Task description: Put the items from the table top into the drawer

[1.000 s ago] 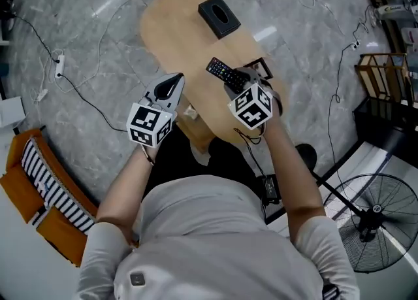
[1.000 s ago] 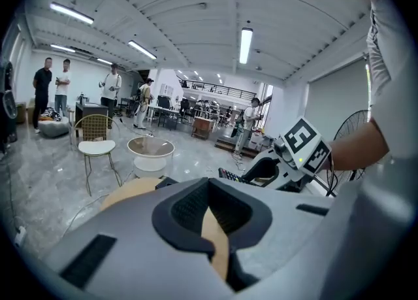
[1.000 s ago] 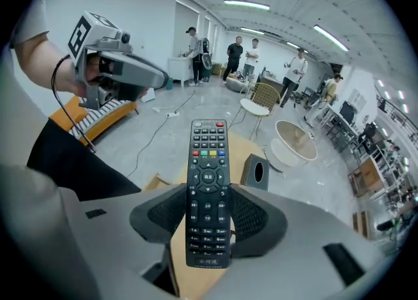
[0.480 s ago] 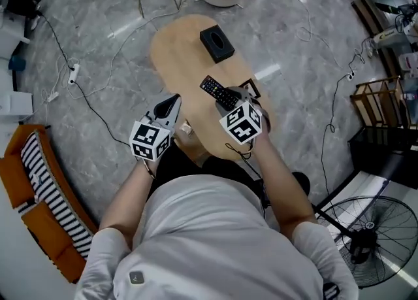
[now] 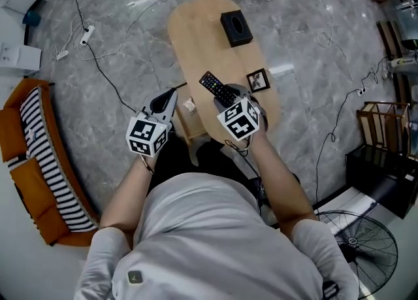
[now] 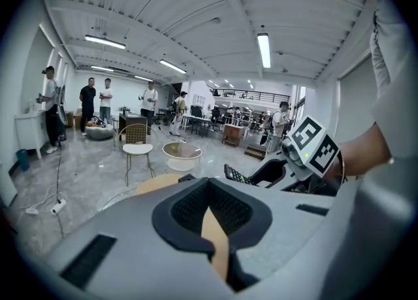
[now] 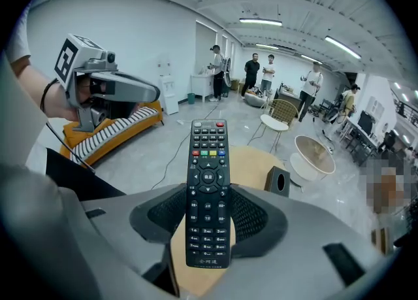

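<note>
Only head view shows the picture frame (image 5: 258, 80); right gripper (image 7: 208, 220) grasps remote (image 7: 208, 174), left gripper (image 6: 212, 220) clenched empty.

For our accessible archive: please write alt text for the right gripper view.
The right tool is shut on a black remote, buttons up, held over a wooden table. A dark box sits farther along the table; the left tool shows at upper left, and people stand far back.

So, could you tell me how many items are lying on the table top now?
2: the black box near the table's far end and the frame by its right edge. The remote is held in the right gripper, so not counted; it may hide more.
</note>
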A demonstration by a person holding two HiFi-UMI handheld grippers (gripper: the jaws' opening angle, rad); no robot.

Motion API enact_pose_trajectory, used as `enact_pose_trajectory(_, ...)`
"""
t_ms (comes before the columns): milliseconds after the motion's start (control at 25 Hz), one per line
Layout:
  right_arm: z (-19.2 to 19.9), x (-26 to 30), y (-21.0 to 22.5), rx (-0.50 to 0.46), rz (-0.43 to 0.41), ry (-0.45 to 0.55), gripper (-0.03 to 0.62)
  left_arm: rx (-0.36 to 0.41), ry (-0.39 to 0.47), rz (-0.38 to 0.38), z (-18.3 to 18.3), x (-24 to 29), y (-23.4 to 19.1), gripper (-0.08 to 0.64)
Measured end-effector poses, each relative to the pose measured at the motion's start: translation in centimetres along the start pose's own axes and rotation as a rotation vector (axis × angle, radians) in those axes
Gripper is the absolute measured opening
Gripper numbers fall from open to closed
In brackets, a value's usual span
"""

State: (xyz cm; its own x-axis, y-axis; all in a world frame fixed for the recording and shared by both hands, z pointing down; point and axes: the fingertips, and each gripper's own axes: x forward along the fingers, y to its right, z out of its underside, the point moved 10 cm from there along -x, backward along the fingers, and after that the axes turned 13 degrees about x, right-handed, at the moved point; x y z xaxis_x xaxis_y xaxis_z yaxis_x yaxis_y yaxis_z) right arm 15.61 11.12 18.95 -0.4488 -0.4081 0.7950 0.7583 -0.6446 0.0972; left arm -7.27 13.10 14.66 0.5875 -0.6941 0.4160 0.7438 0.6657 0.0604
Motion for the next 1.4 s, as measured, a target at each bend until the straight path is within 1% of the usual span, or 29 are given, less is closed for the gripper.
enact_pose_trajectory(240,0.0,3.9,-3.6,0.023,-0.063,-0.043,0.218,-0.018,-0.03,-0.004,2.7,-1.6,-1.7,0.009)
enact_pose_trajectory(520,-0.7,8.4,-6.7,0.073,-0.07,-0.079,0.218,-0.057,-0.054,0.025,6.5,-2.1,-4.8,0.009)
enact_pose_trajectory(760,0.2,13.1,-8.9,0.142,-0.069,-0.11,0.218,-0.065,-0.065,0.056,9.9,-1.5,-6.9,0.009)
enact_pose_trajectory(1040,3.3,19.0,-10.3,0.24,-0.061,-0.147,0.218,-0.094,-0.09,0.079,14.2,0.2,-8.4,0.009)
enact_pose_trajectory(1200,6.0,22.4,-10.8,0.296,-0.061,-0.174,0.218,-0.118,-0.113,0.077,17.5,1.2,-8.7,0.009)
enact_pose_trajectory(1400,9.3,27.2,-11.7,0.367,-0.06,-0.231,0.218,-0.153,-0.149,0.096,21.8,2.4,-9.6,0.009)
